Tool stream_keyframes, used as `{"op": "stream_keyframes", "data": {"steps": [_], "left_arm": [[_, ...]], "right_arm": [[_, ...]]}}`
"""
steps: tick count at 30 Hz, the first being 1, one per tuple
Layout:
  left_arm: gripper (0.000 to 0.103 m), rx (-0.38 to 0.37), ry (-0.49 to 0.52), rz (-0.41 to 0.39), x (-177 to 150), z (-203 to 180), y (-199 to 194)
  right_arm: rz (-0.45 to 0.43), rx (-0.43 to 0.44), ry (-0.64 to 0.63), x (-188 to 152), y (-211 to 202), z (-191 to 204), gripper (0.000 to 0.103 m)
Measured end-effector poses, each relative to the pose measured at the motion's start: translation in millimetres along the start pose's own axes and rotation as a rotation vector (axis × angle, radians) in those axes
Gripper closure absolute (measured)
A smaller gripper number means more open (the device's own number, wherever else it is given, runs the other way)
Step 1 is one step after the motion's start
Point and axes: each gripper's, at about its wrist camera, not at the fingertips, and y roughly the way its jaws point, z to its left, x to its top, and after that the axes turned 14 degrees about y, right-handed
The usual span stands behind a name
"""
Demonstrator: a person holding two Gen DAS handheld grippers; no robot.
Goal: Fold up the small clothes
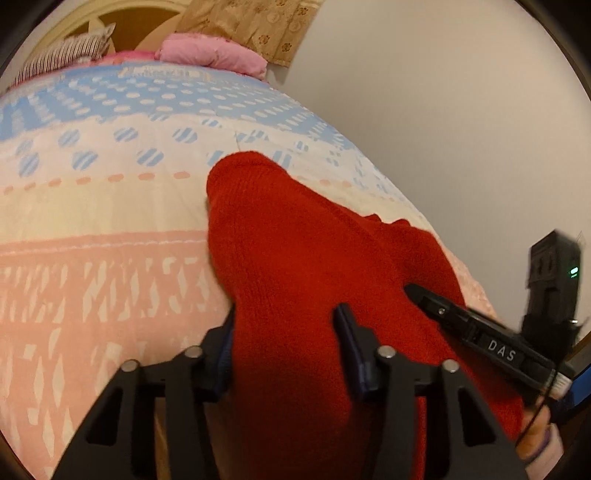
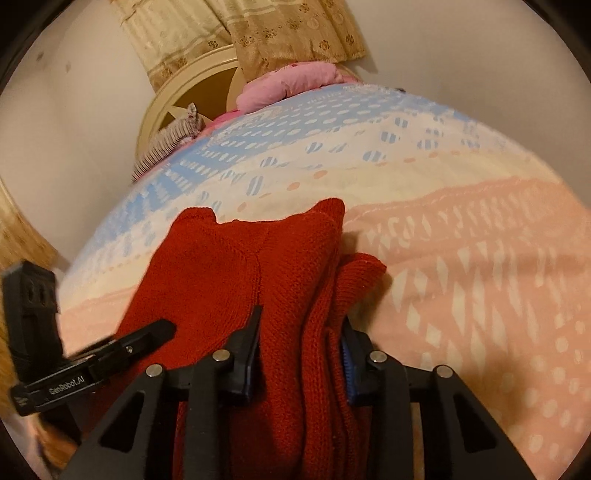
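The left gripper (image 1: 286,334) reaches forward low over the bed, its jaws set apart with the red knitted garment (image 1: 295,251) bunched between them, the left finger (image 1: 225,343) pressed to the cloth's edge and the right one lying on top of it; whether they actually pinch it I cannot tell. Beyond the jaws the garment runs forward across the pastel patterned bedspread (image 1: 92,206), with a pink pillow (image 1: 214,55) at the far end. To its right the right gripper (image 2: 301,341) comes in at a slant toward the same cloth, its jaws wide and straddling a thick stack of folded red layers. Its grip is likewise unclear. A floral beige curtain (image 2: 295,33) hangs behind.
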Motion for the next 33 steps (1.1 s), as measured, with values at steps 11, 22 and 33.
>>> {"op": "stream_keyframes", "data": {"steps": [11, 22, 33], "left_arm": [[0.070, 0.128, 0.165, -0.011, -7, -35, -38], [0.073, 0.155, 0.236, -0.091, -11, -64, -106], [0.075, 0.143, 0.263, -0.168, -24, -79, -167]], "right_arm": [[-0.154, -0.218, -0.193, -36, -60, 56, 0.073], [-0.280, -0.115, -0.155, -77, -156, 89, 0.074], [-0.404, -0.069, -0.167, -126, -235, 125, 0.074]]}}
